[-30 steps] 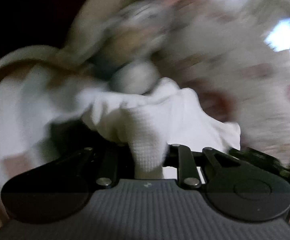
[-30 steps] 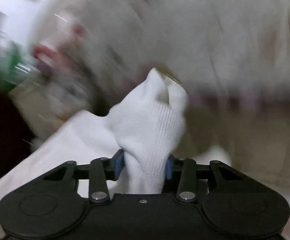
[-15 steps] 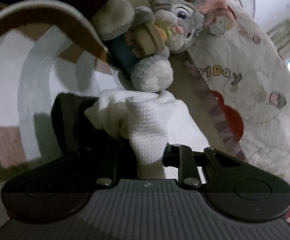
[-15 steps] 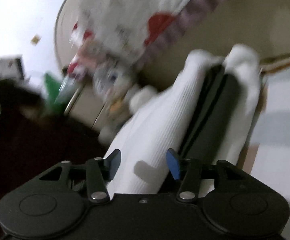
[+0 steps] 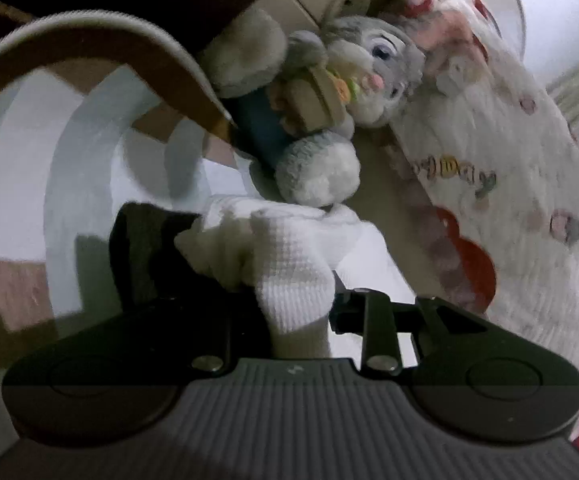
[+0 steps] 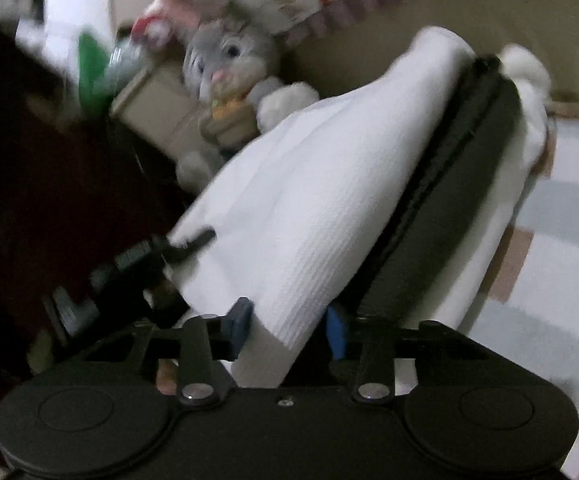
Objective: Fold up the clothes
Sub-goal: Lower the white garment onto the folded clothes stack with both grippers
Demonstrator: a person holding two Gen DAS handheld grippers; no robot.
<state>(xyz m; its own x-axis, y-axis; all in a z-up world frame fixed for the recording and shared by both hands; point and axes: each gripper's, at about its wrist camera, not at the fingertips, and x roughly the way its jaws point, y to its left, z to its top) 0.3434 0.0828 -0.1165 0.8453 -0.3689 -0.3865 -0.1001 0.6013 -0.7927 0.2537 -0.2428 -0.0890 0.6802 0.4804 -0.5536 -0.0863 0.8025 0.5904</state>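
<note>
White waffle-knit garment (image 5: 289, 276) w/ a black panel (image 5: 145, 256) is bunched up right at the left gripper (image 5: 295, 312) — fabric is jammed between its two fingers, so that one is clamped on the cloth. Only the right-hand finger (image 5: 339, 308) shows; the other is lost under the fabric and shadow.

Over on the right wrist view, same garment (image 6: 329, 184) runs up and away from the right gripper (image 6: 285, 326), white knit on the left, black band (image 6: 445, 208) down the middle, another white strip along the right edge. The blue finger pads (image 6: 239, 320) stand apart here, w/ a loose flap of white knit hanging down between them — not pinched, jaws spread, cloth just draped through the gap.

The garment lies over a bedsheet (image 6: 569, 208) striped in pale blue-grey, white and brownish blocks; in the left view that sheet (image 5: 21, 184) curves up on the left.

Just beyond the bunched cloth sits a grey plush bunny (image 5: 365, 68), its white-tipped foot nearly touching the fabric; the right cam catches the bunny (image 6: 229, 64) too, next to a cardboard box (image 6: 153, 104). A white quilt (image 5: 509, 200) w/ red shapes and yellow lettering fills the right of the left view. Bkgd in the right view is blurred.
</note>
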